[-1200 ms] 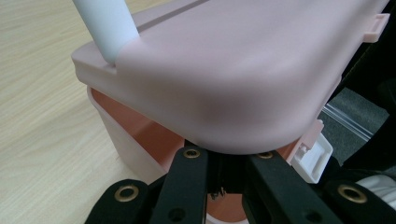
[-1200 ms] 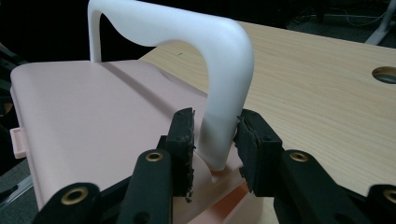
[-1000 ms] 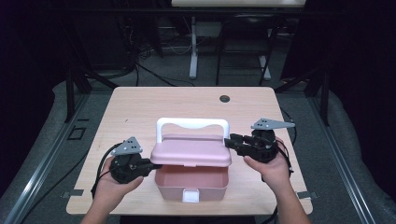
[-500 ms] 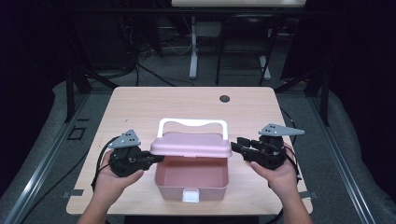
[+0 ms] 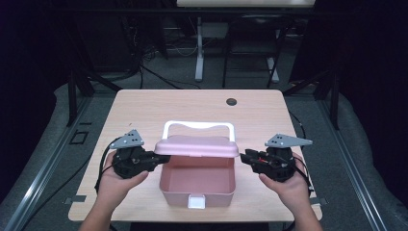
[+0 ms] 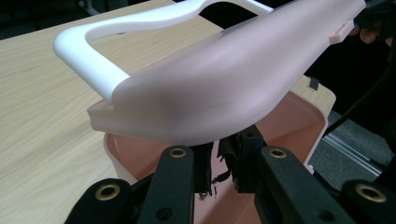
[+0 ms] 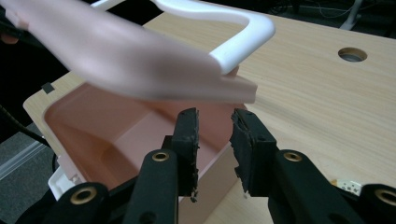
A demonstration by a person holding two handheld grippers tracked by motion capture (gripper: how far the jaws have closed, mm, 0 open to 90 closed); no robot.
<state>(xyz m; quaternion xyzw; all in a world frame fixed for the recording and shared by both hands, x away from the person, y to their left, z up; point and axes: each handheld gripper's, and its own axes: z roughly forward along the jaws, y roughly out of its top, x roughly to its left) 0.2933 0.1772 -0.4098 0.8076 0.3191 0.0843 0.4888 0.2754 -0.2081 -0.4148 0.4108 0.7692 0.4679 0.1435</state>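
Pink box [image 5: 197, 185] stands open on table [image 5: 144, 110]
Lid [image 5: 196, 146] raised; left gripper [image 5: 155, 160] and right gripper [image 5: 242, 156], jaws parted and just moving, grasp nothing.

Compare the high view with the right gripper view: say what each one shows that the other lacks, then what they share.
High view alone: both of the person's hands, the left gripper at the lid's left end, and the dark floor with cables around the table.
Right gripper view alone: the worn black pads close up.
Both: the pink box with its lid raised, the white handle, and the table's round hole.
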